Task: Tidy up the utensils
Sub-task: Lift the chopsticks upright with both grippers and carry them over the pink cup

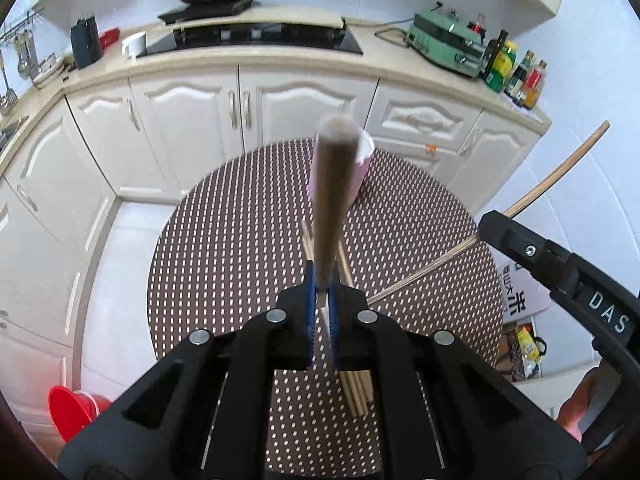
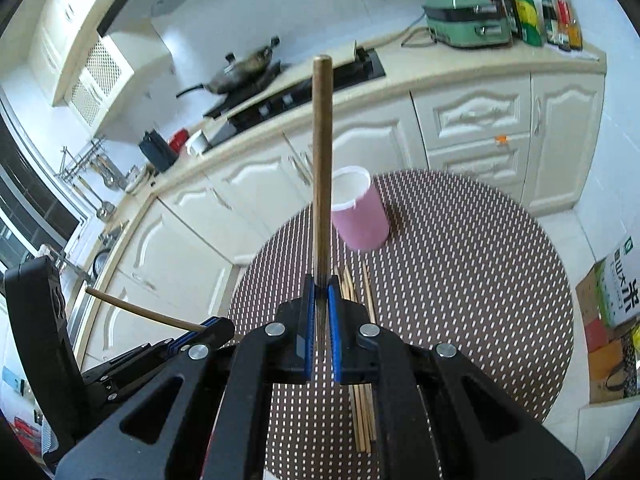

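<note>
Left wrist view: a chopstick point(image 1: 331, 200) is clamped in the left gripper point(image 1: 321, 300), above the table point(image 1: 224, 240). Beyond stands the pink cup point(image 1: 360, 172). More chopsticks point(image 2: 362, 412) lie near it. Right gripper point(image 2: 321, 300) clamps another chopstick point(image 2: 322, 168).

The left gripper point(image 1: 321, 300) pinches a wooden chopstick point(image 1: 332, 184) between its blue pads point(image 1: 307, 300), the stick pointing away toward twelve o'clock and blurred at its far end. Behind it a pink cup point(image 1: 362, 176) stands upright on the round dotted table point(image 1: 224, 248). A bundle of chopsticks point(image 1: 357, 394) lies flat on the table under the gripper, toward five o'clock. At three o'clock the right gripper point(image 1: 486, 226) holds a second chopstick point(image 1: 560, 168) slanting up toward two o'clock. A red bucket point(image 1: 70, 410) sits on the floor at eight o'clock.
</note>
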A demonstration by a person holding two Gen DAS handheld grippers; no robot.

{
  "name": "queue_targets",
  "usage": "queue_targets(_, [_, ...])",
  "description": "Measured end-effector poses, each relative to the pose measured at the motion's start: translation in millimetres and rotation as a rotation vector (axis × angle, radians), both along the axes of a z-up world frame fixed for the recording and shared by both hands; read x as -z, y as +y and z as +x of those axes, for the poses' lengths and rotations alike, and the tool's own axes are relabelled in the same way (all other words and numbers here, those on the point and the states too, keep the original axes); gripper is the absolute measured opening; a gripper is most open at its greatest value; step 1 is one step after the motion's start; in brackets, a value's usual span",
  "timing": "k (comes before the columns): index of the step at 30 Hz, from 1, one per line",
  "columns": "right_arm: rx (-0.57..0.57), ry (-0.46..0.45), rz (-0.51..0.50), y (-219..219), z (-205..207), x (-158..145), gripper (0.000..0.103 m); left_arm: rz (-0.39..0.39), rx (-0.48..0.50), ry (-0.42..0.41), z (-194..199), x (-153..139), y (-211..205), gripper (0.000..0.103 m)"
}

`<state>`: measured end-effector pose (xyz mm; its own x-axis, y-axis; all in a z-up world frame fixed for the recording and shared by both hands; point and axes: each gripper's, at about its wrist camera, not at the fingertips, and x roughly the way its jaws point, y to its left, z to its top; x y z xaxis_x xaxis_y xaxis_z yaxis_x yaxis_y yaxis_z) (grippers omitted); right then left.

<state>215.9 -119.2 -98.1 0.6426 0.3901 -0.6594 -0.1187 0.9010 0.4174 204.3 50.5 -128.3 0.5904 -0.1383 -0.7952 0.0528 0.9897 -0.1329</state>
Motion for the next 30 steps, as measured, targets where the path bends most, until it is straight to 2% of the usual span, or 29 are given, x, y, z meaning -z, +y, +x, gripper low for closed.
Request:
queue_targets(6, [0.028, -0.097, 0.0, -12.9, 11.7, -23.8, 0.005, -0.006, -0.005, -0.038, 17.2, -13.9, -6.2, 0.006])
queue_targets(16, [0.05, -0.194, 0.012, -25.4, 38.5, -53.7, 0.005, -0.02, -0.008, -0.108, 51.4, -46.1, -12.6, 0.006])
queue_targets(24, [0.067, -0.218, -0.002, -26.7, 76.4, -60.9, 0.005, -0.021, 0.006, -0.165, 87.6, -72.9, -20.7, 0.006])
queue_targets(30, [0.062, -0.18, -0.028, -16.6, 114.5, -49.0, 0.005, -0.039, 0.009, -0.168, 126.8, -78.2, -20.7, 0.006])
